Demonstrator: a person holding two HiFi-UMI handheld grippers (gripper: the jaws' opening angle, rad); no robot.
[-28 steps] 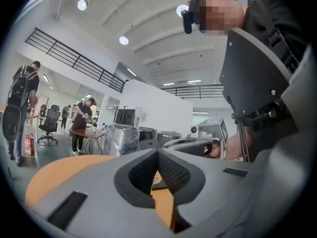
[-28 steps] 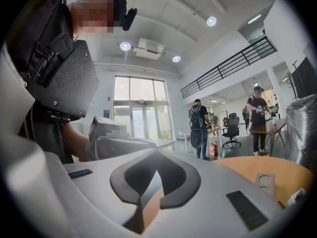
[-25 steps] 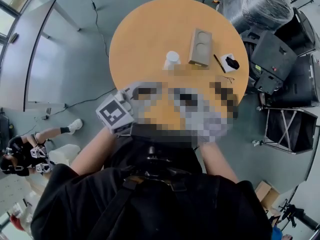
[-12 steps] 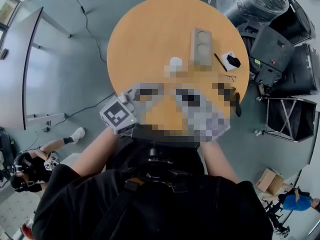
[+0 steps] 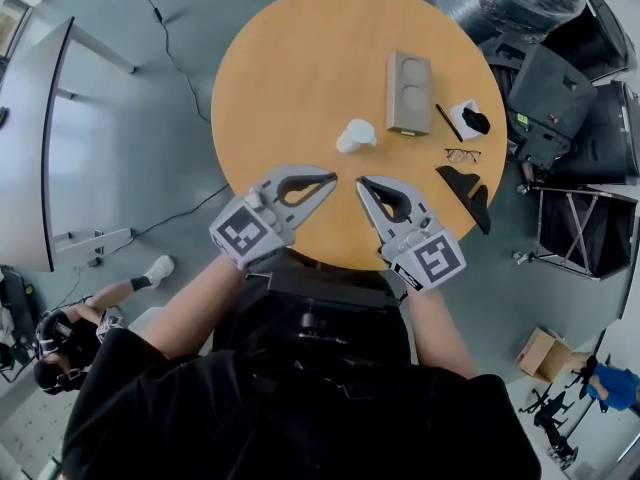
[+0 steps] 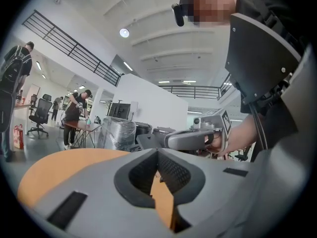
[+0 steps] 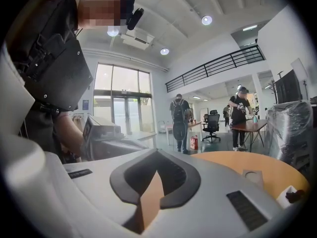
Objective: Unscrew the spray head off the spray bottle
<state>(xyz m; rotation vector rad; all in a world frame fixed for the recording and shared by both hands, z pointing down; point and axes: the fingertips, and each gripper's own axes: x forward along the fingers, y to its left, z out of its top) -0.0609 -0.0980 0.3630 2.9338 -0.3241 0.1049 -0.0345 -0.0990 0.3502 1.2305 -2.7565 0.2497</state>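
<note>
While both bare forearms reached forward from the black-clad torso, the hands held their tools level over the near edge of the round orange table (image 5: 285,63). The left gripper (image 5: 324,180) angled inward to the right, and the right gripper (image 5: 367,186) angled inward to the left, so their tips pointed toward each other, near but apart. Each gripper's jaws were pressed together with nothing between them; only tabletop showed through the gap behind the pads.

Just beyond the two tips, apart from both, the small white spray bottle (image 5: 355,135) sat on the table with its spray head on. Farther out and to the right lay a grey box (image 5: 409,92) with two round recesses in its top. Right of that were a dark pen (image 5: 445,123), a white card (image 5: 461,111) bearing a black object, and a pair of glasses (image 5: 462,154). A black angular piece (image 5: 467,192) rested at the table's right edge. Past the table, black cases (image 5: 555,93) crowded the grey floor.
</note>
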